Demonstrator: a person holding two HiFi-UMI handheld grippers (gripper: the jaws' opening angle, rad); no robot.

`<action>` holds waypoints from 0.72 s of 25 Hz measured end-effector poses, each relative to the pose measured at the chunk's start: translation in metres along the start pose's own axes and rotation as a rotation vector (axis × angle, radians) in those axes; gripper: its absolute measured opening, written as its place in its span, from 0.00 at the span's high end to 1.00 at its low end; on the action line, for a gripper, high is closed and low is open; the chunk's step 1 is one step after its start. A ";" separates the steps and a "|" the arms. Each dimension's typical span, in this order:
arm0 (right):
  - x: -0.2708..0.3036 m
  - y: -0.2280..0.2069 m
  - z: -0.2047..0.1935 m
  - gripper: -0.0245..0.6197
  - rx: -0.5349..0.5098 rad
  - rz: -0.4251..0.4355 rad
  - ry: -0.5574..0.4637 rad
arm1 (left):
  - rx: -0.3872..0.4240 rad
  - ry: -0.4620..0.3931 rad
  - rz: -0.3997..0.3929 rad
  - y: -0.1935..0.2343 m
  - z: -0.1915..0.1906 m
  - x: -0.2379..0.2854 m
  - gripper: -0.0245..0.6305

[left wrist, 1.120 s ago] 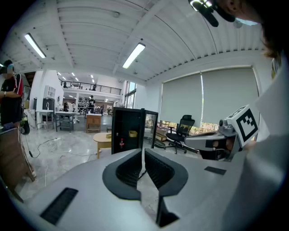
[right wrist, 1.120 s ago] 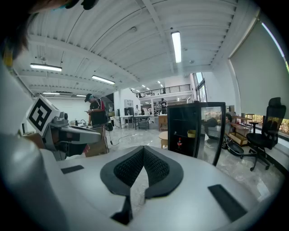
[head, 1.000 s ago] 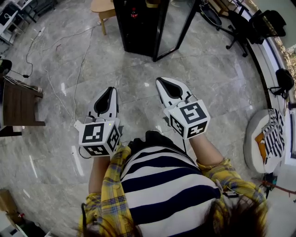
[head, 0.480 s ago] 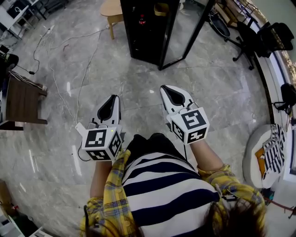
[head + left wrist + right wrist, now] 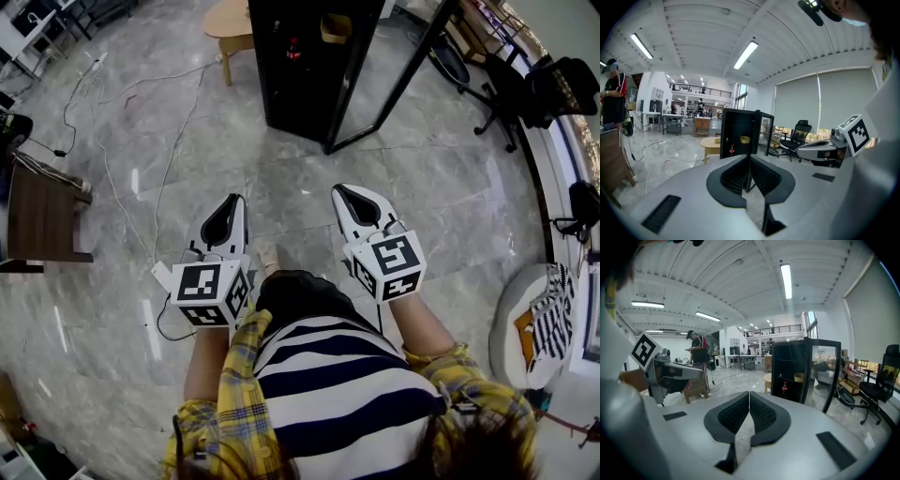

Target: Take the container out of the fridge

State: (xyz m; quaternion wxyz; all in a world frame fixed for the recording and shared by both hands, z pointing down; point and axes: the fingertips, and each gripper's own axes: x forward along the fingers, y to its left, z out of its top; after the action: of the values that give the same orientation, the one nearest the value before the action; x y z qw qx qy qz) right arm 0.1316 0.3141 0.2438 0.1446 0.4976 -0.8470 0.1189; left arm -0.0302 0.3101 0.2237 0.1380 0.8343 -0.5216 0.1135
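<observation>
The fridge (image 5: 298, 70) stands ahead on the marble floor (image 5: 281, 178), a black cabinet with its glass door (image 5: 389, 80) swung open to the right; the container (image 5: 335, 26) sits on an upper shelf inside, a small yellow tub toward the door side, with a red bottle (image 5: 293, 49) on the shelf below it and to its left; both are well apart from the person

The left gripper (image 5: 749, 161) has its ribbed pads pressed together with nothing between them; the right gripper (image 5: 749, 397) is likewise closed and empty; both point toward the open cabinet, and either would have to open before a grasp

The container looks like thin moulded plastic, so probably light and a little flexible in the wall; at this range it is too small to tell whether it has a lid or any contents, so it is best treated as possibly full and kept level; smooth chilled plastic may be slippery, so a firm but not crushing hold suits it; the best place to grip seems to be across the side wall just under the rim, approached from the open front, clear of the shelf above and the bottle below
</observation>
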 end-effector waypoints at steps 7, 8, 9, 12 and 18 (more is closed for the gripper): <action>0.061 -0.016 0.018 0.92 -0.032 -0.026 0.020 | -0.003 0.013 -0.048 0.039 0.012 0.054 0.91; 0.069 -0.018 0.021 0.92 -0.028 -0.029 0.020 | -0.001 0.017 -0.059 0.044 0.012 0.061 0.91; 0.078 -0.018 0.024 0.92 -0.021 -0.030 0.019 | 0.004 0.021 -0.069 0.050 0.014 0.068 0.91; 0.102 -0.018 0.034 0.92 -0.010 -0.029 0.018 | 0.032 0.021 -0.094 0.066 0.022 0.086 0.91; 0.145 -0.020 0.050 0.92 -0.019 -0.039 0.019 | 0.051 0.013 -0.147 0.092 0.034 0.118 0.91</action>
State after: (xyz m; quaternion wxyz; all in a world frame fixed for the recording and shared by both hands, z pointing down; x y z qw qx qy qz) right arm 0.0758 0.1700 0.2507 0.1598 0.5113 -0.8369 0.1127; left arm -0.0606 0.1613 0.2413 0.1280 0.8728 -0.4550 0.1220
